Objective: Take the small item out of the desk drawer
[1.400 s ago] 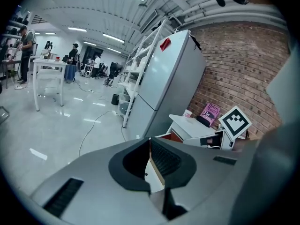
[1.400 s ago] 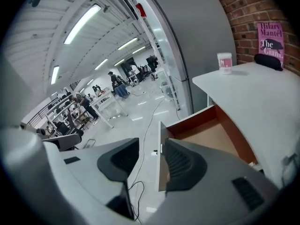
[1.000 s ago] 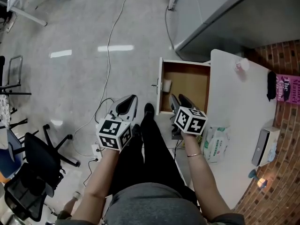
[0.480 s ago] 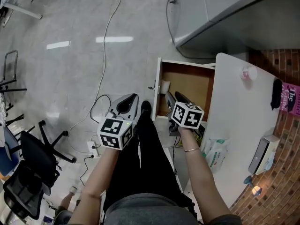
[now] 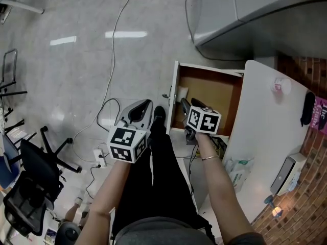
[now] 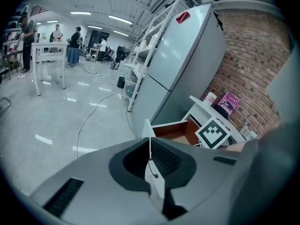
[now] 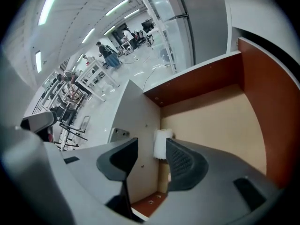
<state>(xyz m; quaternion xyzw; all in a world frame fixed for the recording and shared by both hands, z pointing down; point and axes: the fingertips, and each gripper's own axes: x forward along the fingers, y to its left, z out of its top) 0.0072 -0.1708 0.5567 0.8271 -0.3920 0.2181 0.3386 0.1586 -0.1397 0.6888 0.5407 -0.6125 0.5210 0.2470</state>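
Observation:
The desk drawer (image 5: 227,102) stands pulled out, its wooden floor (image 7: 211,125) bare except for one small white item (image 5: 182,92) lying against the inside of the front panel. My right gripper (image 5: 188,106) hovers over the drawer's near front corner. Its jaws are opening, with nothing pressed between them. In the right gripper view the white item (image 7: 162,143) shows just beyond the gap of the right gripper (image 7: 152,161). My left gripper (image 5: 138,111) hangs over the floor left of the drawer; in its own view the left gripper (image 6: 150,161) has its pads together and nothing in them.
The white desk top (image 5: 260,116) carries a tissue pack (image 5: 236,170), a grey box (image 5: 288,173), a black object (image 5: 308,108) and a pink book (image 5: 319,114). A grey cabinet (image 5: 255,9) stands behind. Cables (image 5: 110,111) and an office chair (image 5: 30,182) are on the floor at left.
My right gripper has moved forward from the drawer's near edge to over its front corner, closer to the white item. The left gripper has barely moved.

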